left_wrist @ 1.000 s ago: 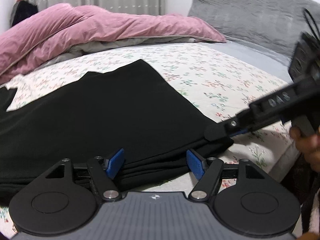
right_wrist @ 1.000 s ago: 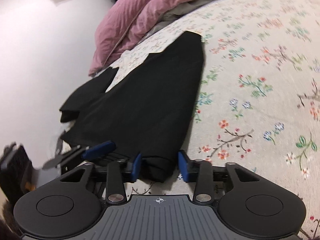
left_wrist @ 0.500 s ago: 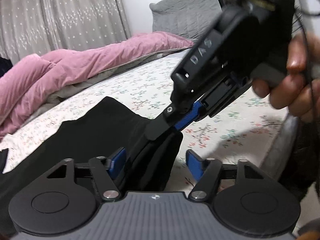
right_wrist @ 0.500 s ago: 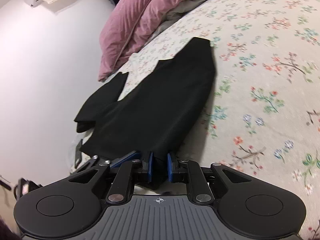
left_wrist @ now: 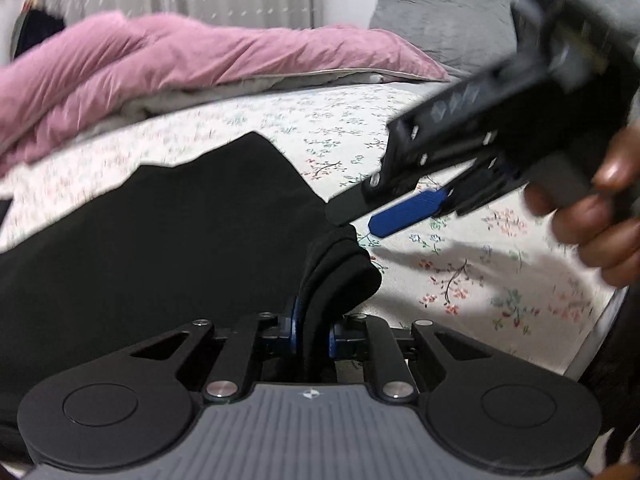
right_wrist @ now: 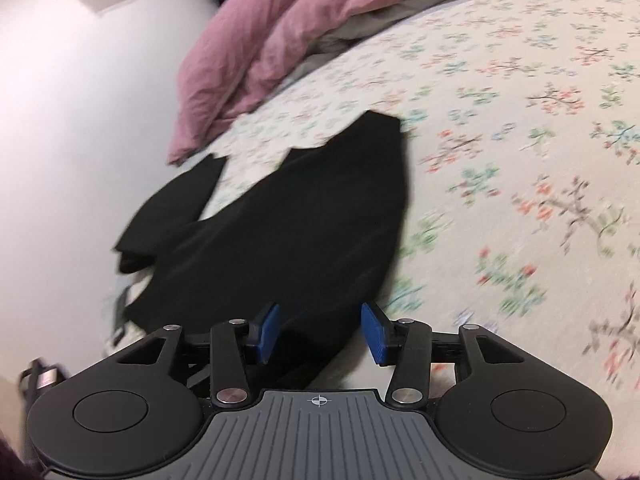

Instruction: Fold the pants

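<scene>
Black pants (left_wrist: 168, 248) lie spread on the floral bed sheet (left_wrist: 460, 280), also in the right wrist view (right_wrist: 304, 232). My left gripper (left_wrist: 312, 334) is shut on the near corner of the pants, a bunched fold rising between its blue pads. My right gripper (right_wrist: 320, 330) is open, its blue pads apart, just above the near end of the pants with nothing pinched. It also shows in the left wrist view (left_wrist: 384, 212), held by a hand just right of the raised corner.
A pink duvet (left_wrist: 180, 64) is heaped at the far side of the bed, also in the right wrist view (right_wrist: 280, 40). A grey pillow (left_wrist: 440, 24) lies at the back right. The bed edge (left_wrist: 592, 344) runs on the right. A white wall (right_wrist: 80, 120) is left.
My left gripper has closed on the pants' near corner. My right gripper, shut on that corner half a second ago, has opened and let go, drawing slightly back.
</scene>
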